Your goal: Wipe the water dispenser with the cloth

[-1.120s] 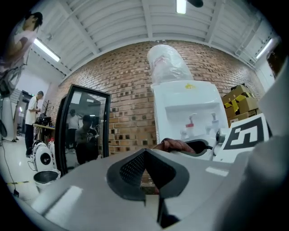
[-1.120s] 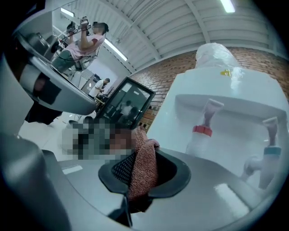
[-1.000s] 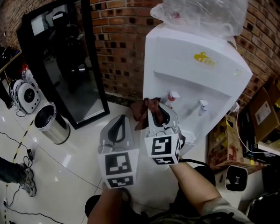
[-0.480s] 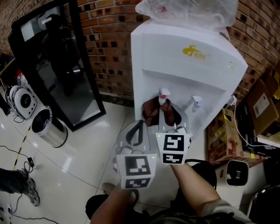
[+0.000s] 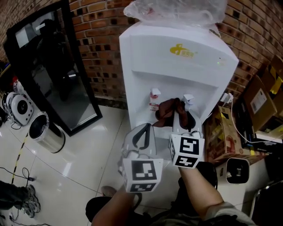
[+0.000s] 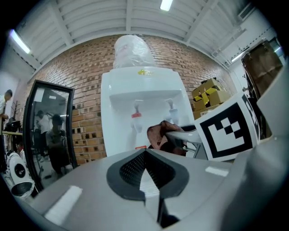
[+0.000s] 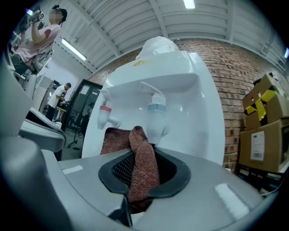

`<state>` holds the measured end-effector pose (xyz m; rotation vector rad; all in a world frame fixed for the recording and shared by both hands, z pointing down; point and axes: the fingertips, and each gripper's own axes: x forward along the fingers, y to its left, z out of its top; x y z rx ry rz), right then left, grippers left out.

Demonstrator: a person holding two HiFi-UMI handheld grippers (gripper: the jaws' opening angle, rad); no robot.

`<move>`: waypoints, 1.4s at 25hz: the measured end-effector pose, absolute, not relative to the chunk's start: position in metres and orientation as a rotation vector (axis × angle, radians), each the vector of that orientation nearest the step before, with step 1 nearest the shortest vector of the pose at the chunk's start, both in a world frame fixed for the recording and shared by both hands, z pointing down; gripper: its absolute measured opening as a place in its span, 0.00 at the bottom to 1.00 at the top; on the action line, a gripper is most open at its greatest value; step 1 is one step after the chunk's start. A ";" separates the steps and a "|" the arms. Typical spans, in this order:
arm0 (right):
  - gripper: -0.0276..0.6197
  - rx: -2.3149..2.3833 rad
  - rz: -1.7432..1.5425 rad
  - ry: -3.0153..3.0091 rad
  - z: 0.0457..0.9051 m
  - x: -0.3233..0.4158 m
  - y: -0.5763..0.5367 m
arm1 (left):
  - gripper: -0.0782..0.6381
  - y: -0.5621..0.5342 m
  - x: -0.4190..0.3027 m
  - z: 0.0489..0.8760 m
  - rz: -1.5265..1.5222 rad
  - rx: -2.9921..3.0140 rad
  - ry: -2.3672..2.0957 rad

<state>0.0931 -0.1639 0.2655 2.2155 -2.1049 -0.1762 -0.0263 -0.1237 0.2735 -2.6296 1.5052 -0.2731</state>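
Pinching a fold of the brown cloth (image 7: 142,164) between its jaws, the right hand-held gripper (image 7: 135,178) is closed on the fabric, and the rest of the cloth bunches up past the tips. It points into the recess of the white water dispenser (image 5: 177,66). The cloth therefore sits just beneath the blue tap (image 7: 156,110) and to the right of the red tap (image 7: 104,115); whether it touches the recess wall cannot be told. The left hand-held gripper (image 6: 145,158) has its jaws together with nothing between them, and it is held lower and to the left of the right one, short of the dispenser. A plastic-wrapped bottle (image 5: 174,9) sits on top of the dispenser. Behind is a brick wall (image 5: 104,35), with a black-framed mirror (image 5: 53,75) leaning on it to the left. A steel bin (image 5: 44,132) stands near the mirror, and cardboard boxes (image 5: 258,99) stand to the right.
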 end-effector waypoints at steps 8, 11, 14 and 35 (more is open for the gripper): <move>0.17 2.323 -0.140 -2.003 0.266 0.132 -0.141 | 0.11 -0.116 -0.007 0.268 -0.239 -2.645 1.458; 0.17 2.370 -0.161 -1.990 0.256 0.144 -0.128 | 0.11 -0.112 0.002 0.264 -0.214 -2.654 1.438; 0.17 2.383 -0.191 -1.989 0.247 0.151 -0.116 | 0.11 -0.107 0.011 0.260 -0.191 -2.661 1.424; 0.17 2.210 -0.310 -2.208 0.264 0.154 -0.078 | 0.11 -0.099 -0.013 0.266 -0.152 -2.636 1.567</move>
